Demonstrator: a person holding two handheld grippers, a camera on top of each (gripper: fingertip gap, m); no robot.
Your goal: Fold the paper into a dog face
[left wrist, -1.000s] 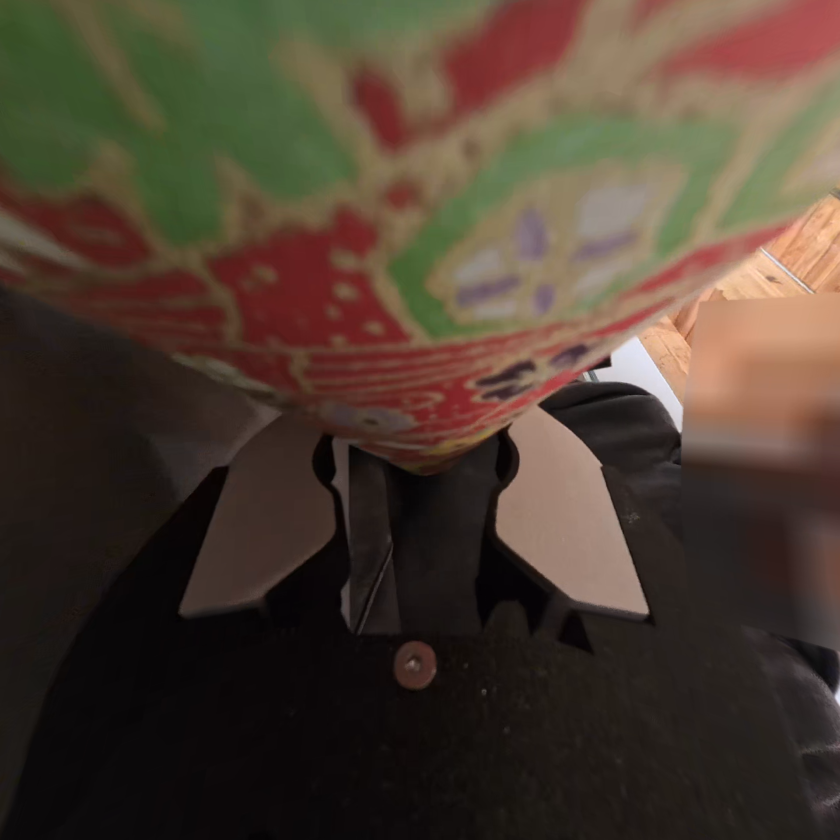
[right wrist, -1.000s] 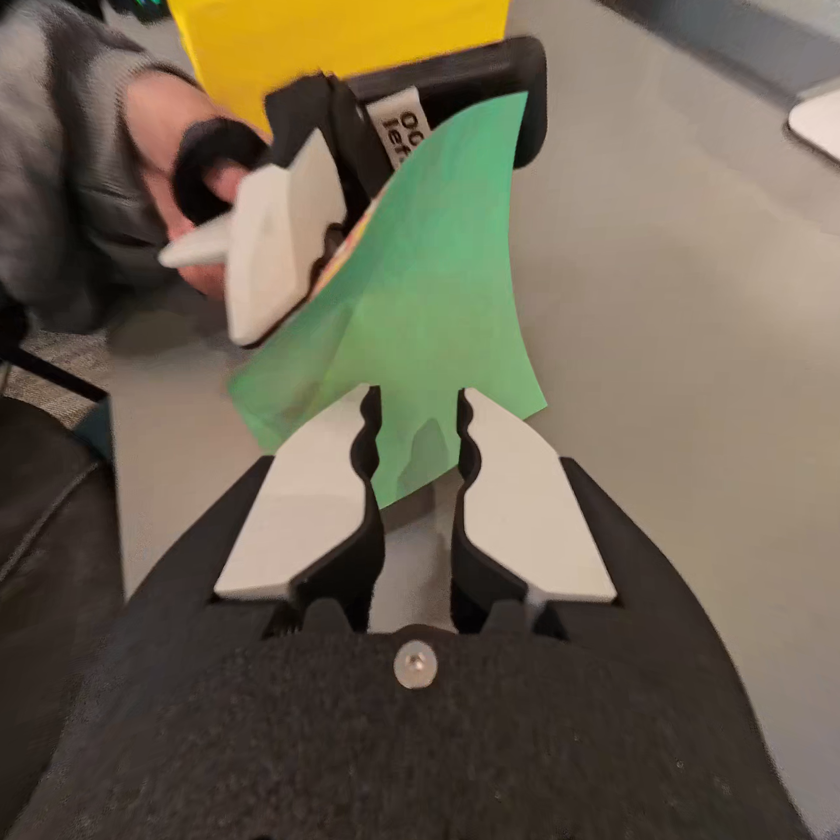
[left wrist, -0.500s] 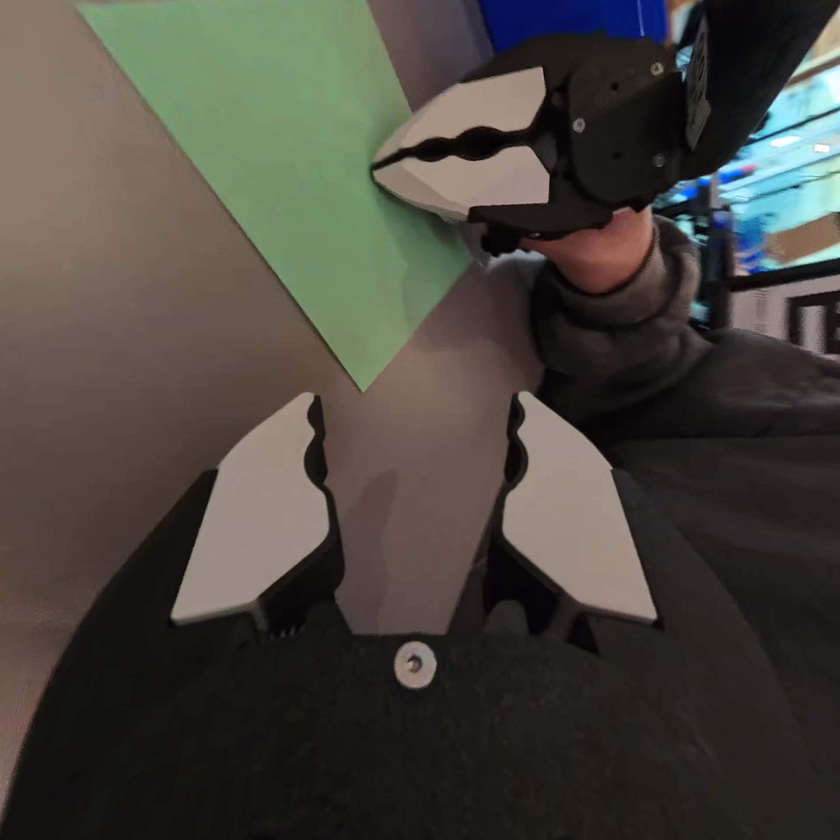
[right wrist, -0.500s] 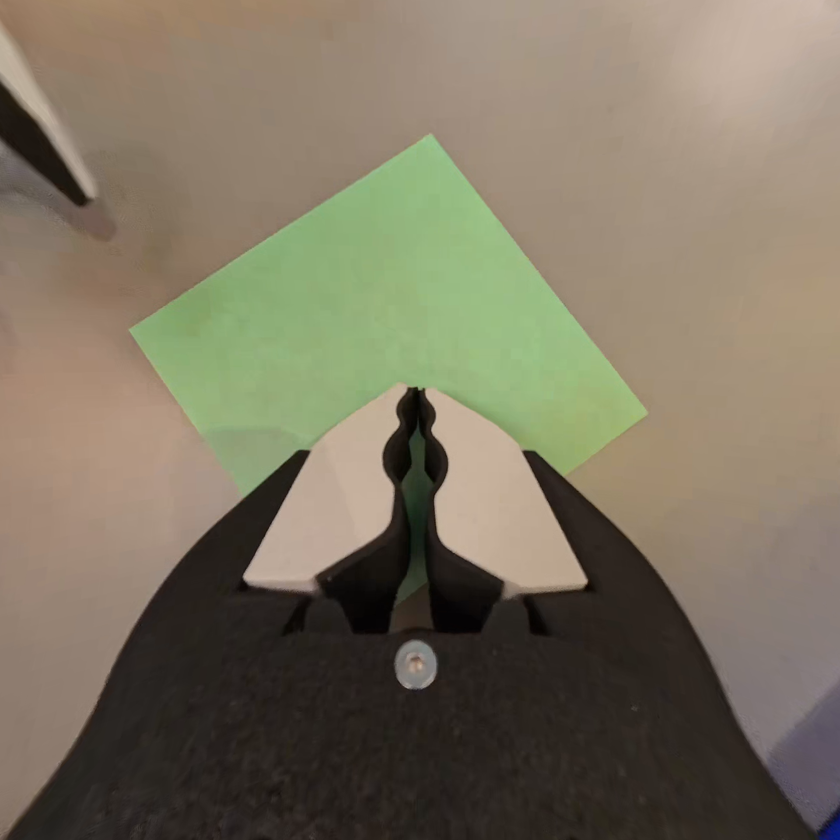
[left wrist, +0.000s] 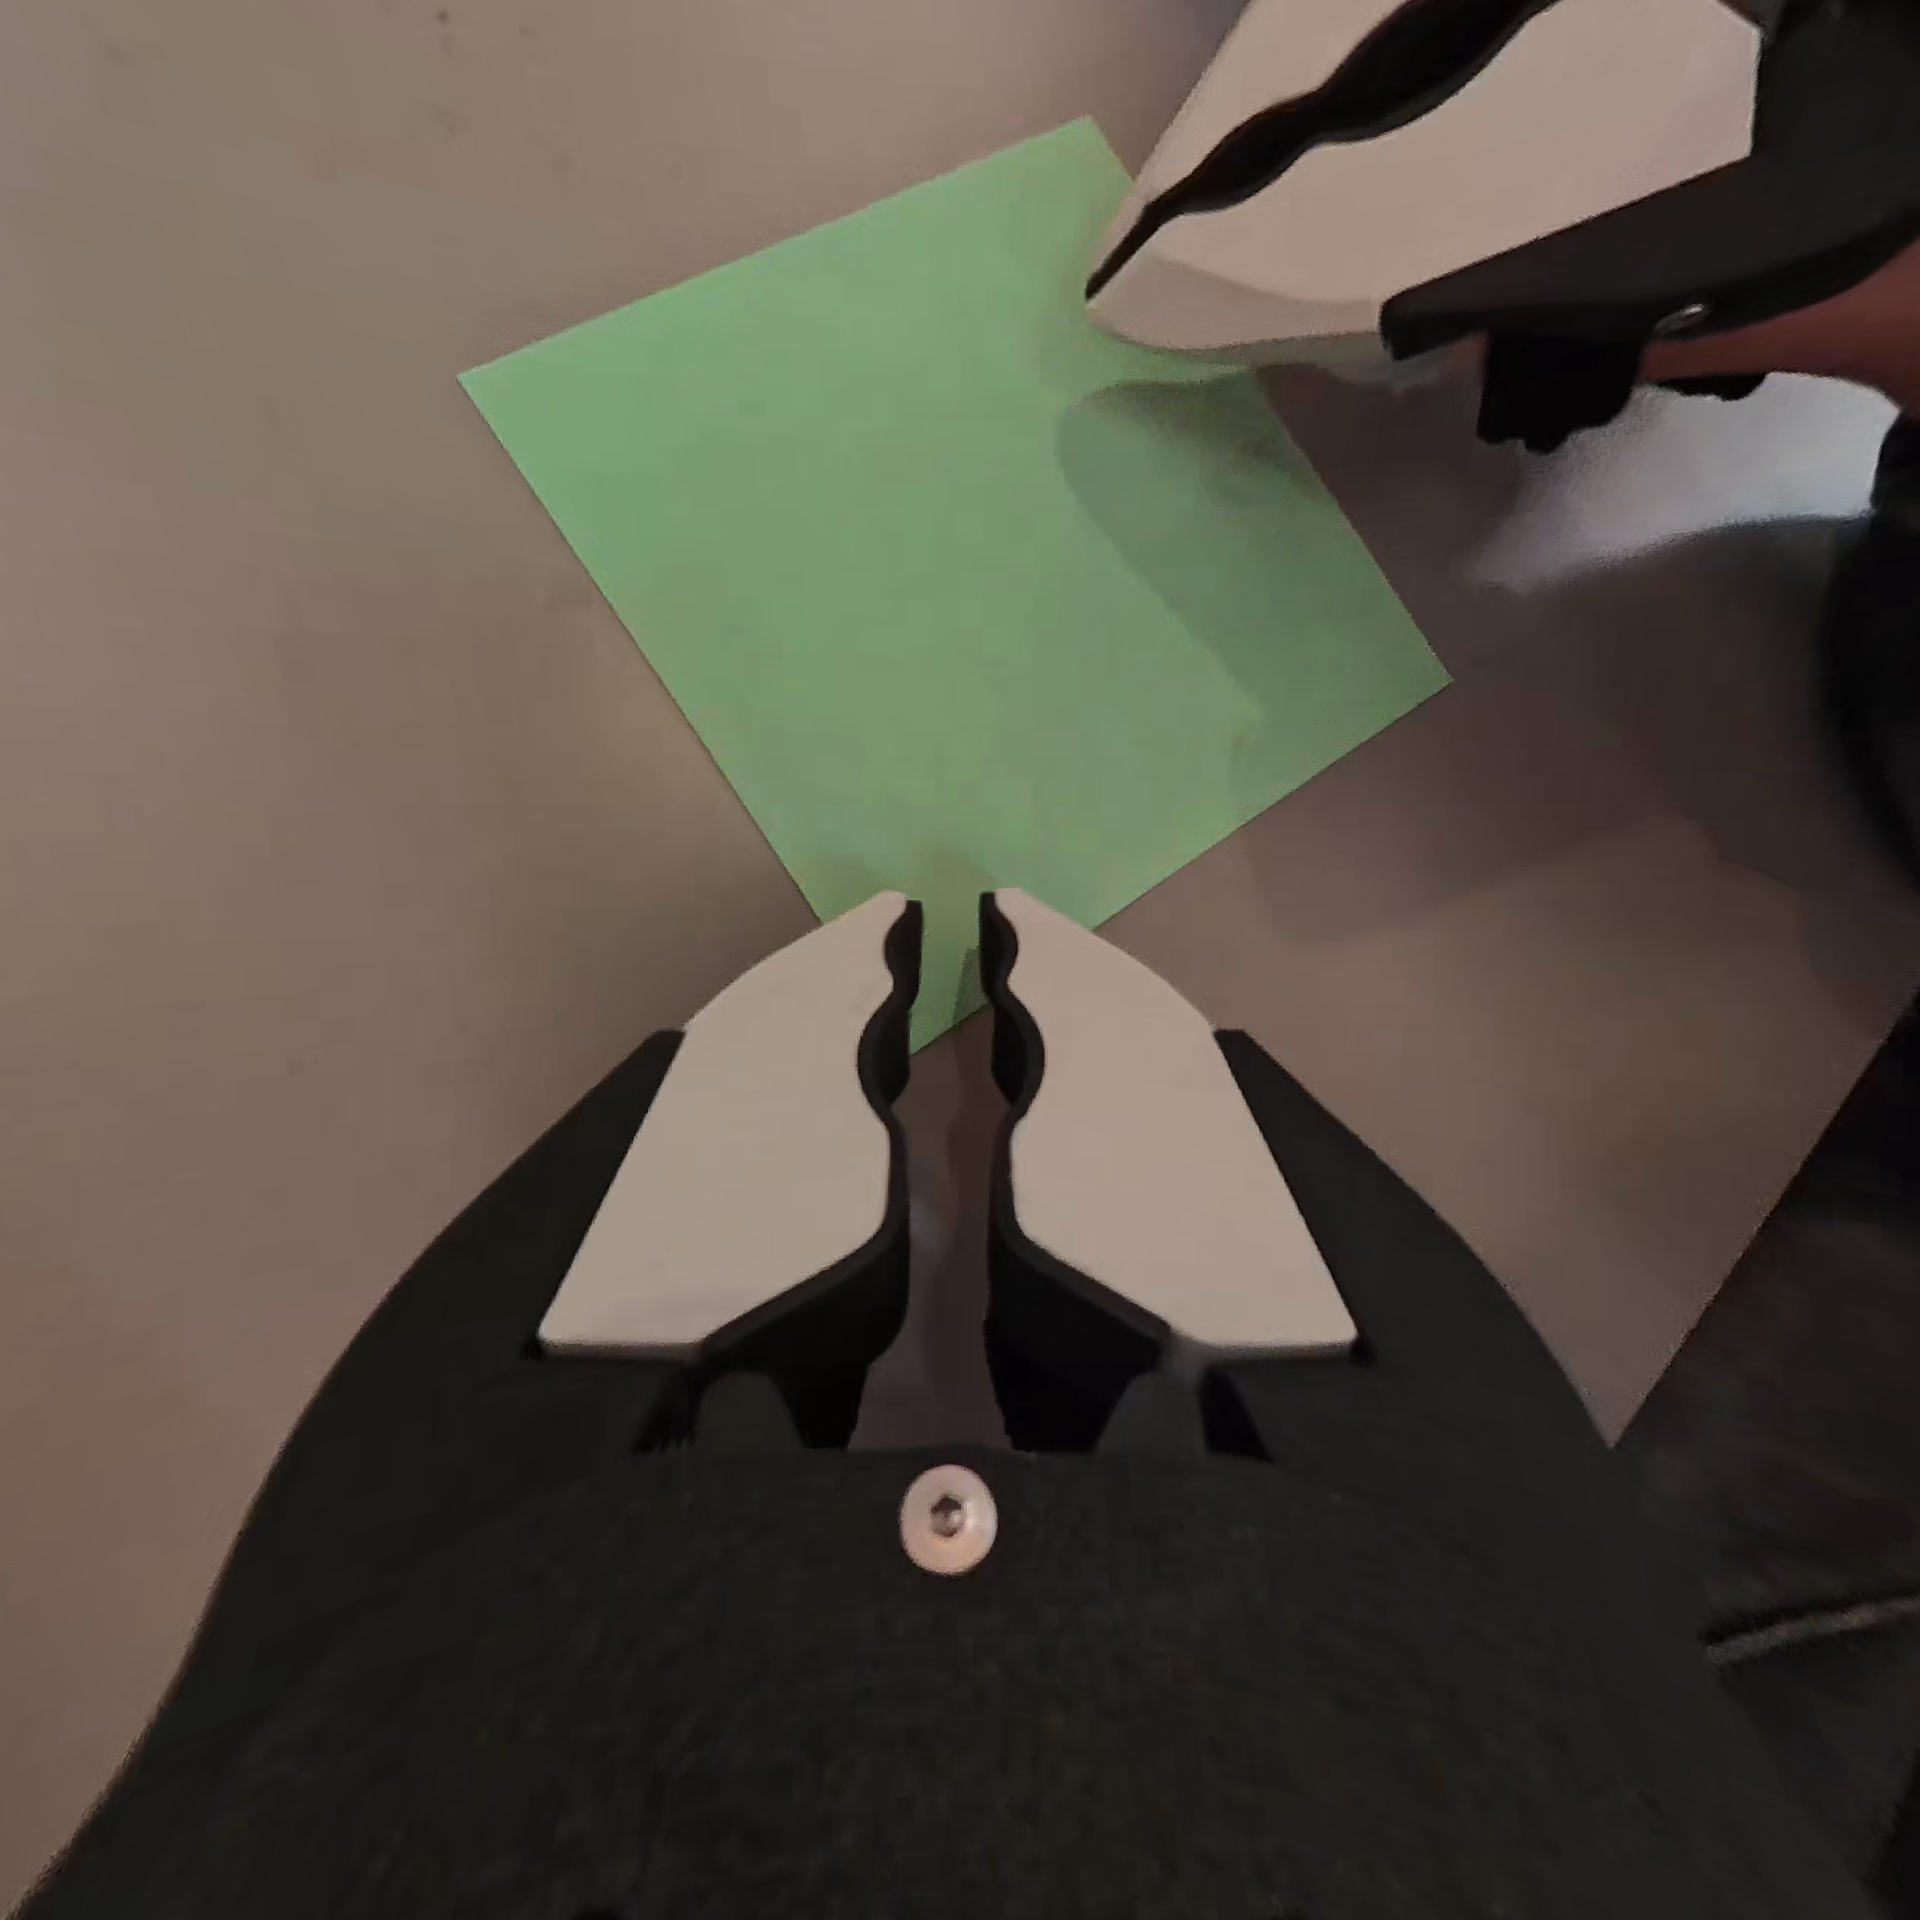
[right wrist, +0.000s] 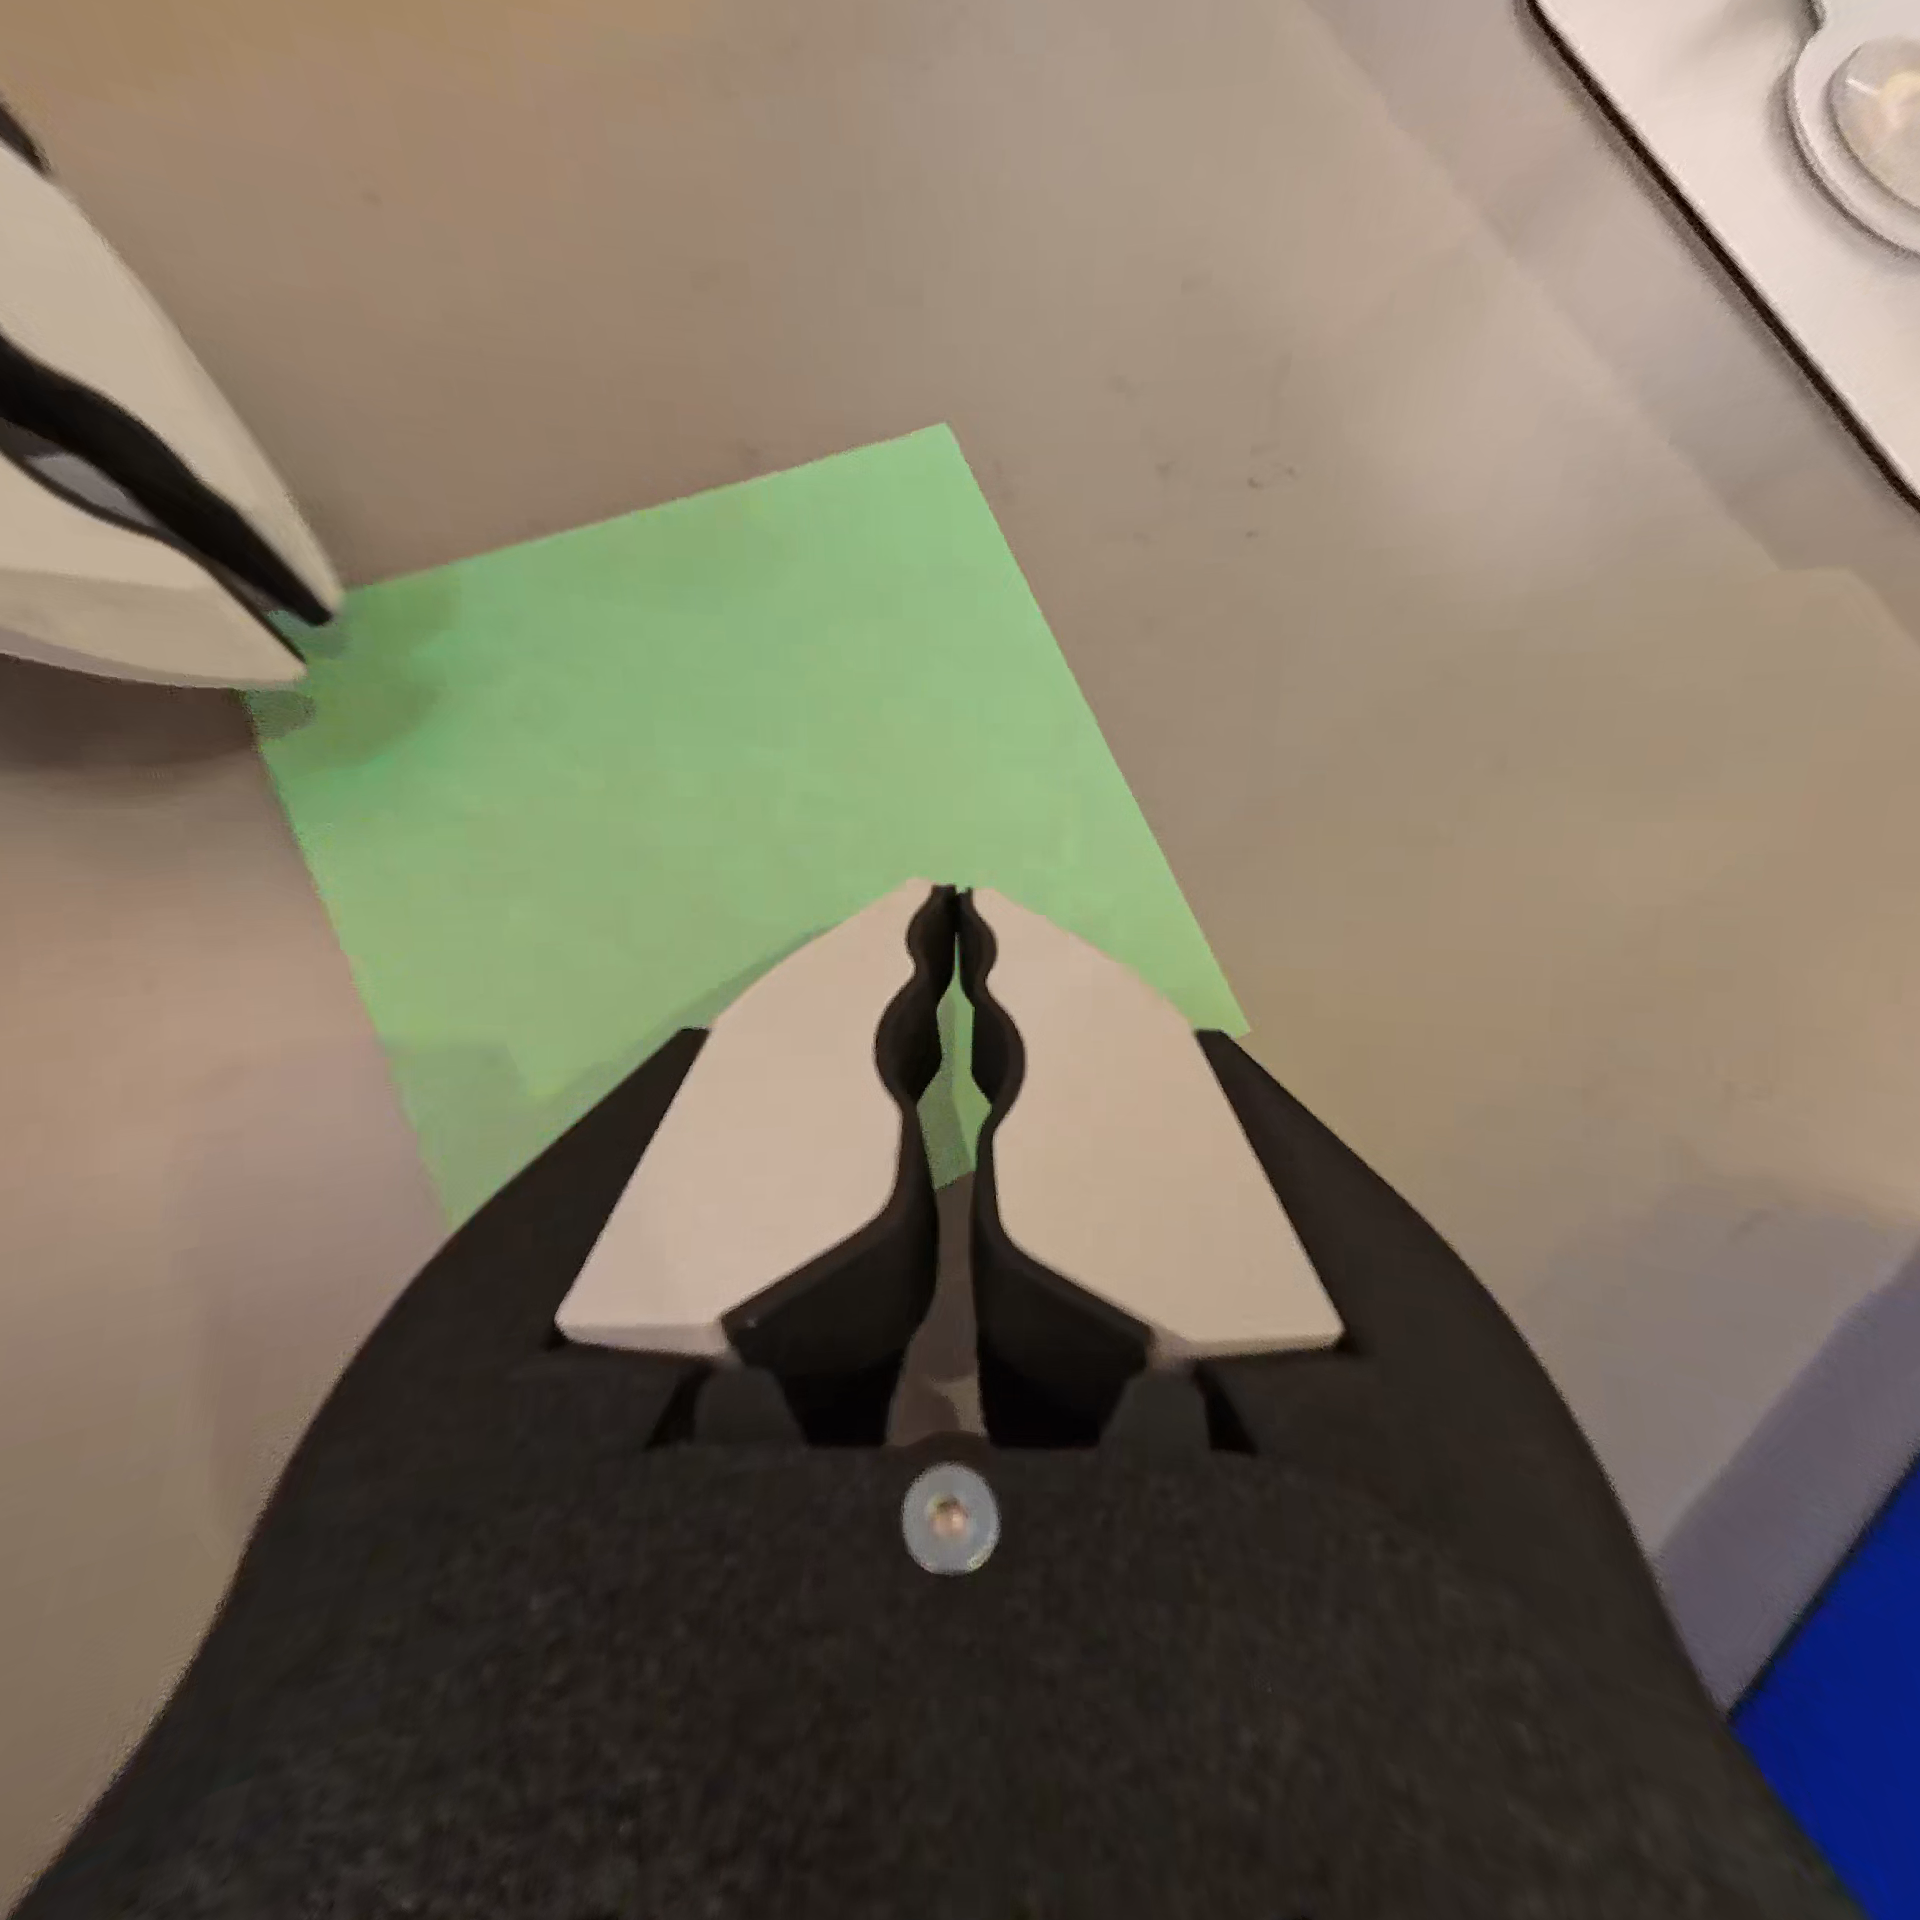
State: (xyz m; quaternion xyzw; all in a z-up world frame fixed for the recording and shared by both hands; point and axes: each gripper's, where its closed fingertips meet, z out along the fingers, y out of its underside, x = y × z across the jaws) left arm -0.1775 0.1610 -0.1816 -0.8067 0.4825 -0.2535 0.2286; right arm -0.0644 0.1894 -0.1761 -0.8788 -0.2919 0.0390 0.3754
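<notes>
On bare grey table (left wrist: 260, 727) — flat green paper (left wrist: 914, 582), unfolded, no container.

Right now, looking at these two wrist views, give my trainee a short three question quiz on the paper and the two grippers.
1. True or false: the green paper lies flat and unfolded on the table.
2. Which gripper is fully shut? A) the left gripper B) the right gripper
3. Fill in: the left gripper's narrow gap sits over one ____ of the paper.

Key
1. True. No crease shows in either view.
2. B. The right gripper's tips meet, pressing down on the paper near a corner; the left one shows a narrow gap.
3. Corner.
</notes>
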